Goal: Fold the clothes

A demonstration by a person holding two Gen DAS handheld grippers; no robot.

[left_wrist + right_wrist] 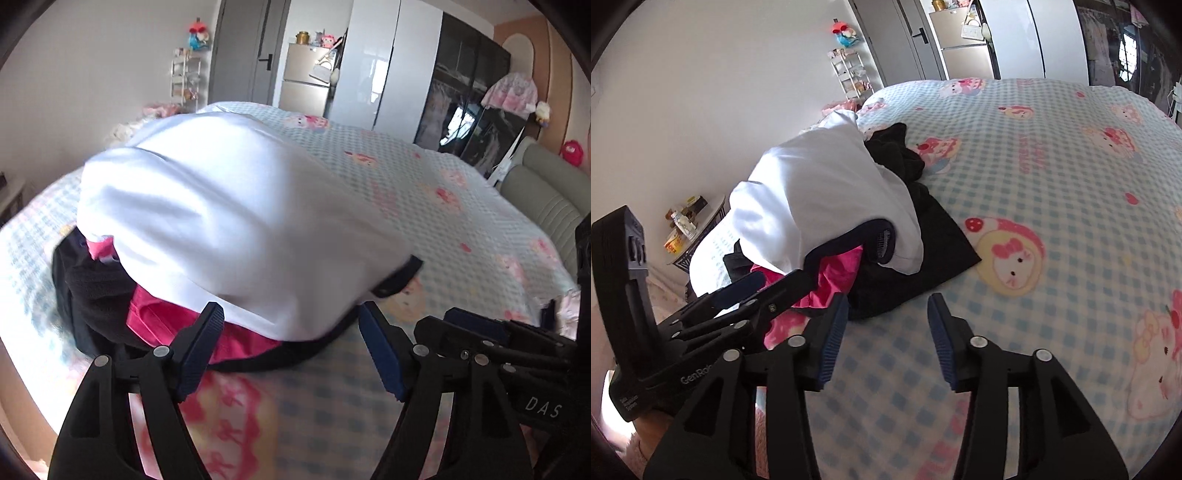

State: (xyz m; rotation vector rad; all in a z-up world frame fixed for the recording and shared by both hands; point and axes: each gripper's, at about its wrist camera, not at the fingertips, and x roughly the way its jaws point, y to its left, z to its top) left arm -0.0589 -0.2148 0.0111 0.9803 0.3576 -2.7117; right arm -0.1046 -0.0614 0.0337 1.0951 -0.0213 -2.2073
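Note:
A pile of clothes lies on the bed: a white garment [229, 221] on top, a pink one [162, 314] and black ones [88, 291] under it. My left gripper [291, 328] is open and empty, its tips at the pile's near edge. In the right wrist view the white garment [820, 184] covers a pink garment [838, 273] and black cloth [934, 236]. My right gripper [888, 314] is open and empty, just right of the pile above the bedspread. The left gripper [775, 288] also shows there, at the pile's near edge.
The bed has a blue-checked cartoon bedspread [1052, 177] with open room to the right of the pile. A padded headboard [546, 192] is at the right. A small side table [694, 225] with items stands left of the bed. Wardrobes and a fridge [306, 81] stand beyond.

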